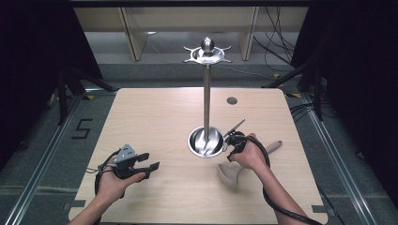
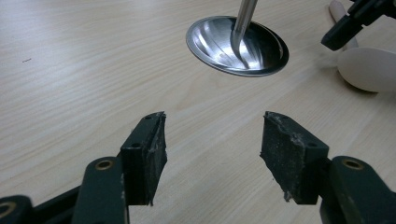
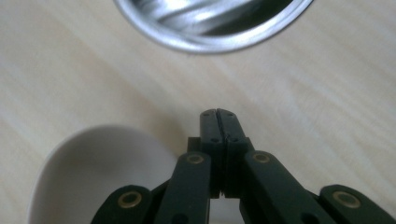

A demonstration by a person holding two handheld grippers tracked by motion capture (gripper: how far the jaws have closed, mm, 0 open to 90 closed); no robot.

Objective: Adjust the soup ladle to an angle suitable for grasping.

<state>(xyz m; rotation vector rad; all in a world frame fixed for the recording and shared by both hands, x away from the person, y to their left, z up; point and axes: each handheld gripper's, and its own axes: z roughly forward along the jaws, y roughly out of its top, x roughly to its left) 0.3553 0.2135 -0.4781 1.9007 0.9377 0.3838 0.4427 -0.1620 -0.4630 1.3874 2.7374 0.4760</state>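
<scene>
Standing upright at the middle of the counter [image 1: 141,117]: a metal stand [image 1: 206,101], with a round dished base [image 1: 205,142] touching the wood and a thin pole rising to a small top plate with hooks and a ball knob [image 1: 207,45]. Lying just right of the base: a pale wooden spoon [image 1: 233,174], bowl end toward the near edge, handle [image 1: 276,146] angling away to the right, partly hidden under a hand.

Hovering over the spoon, just beside the base: the right hand-held gripper [image 3: 217,114], jaws pressed together with nothing between them, spoon bowl showing pale at lower left in the right gripper view, rim of the base across the top.

Resting well apart on the near left of the counter: the left hand-held gripper [image 2: 212,140], jaws spread wide, nothing between them, pointing toward the base [image 2: 237,45] and the spoon [image 2: 369,69] in the left gripper view.

Trailing back from each tool: a black cable [image 1: 272,197].
</scene>
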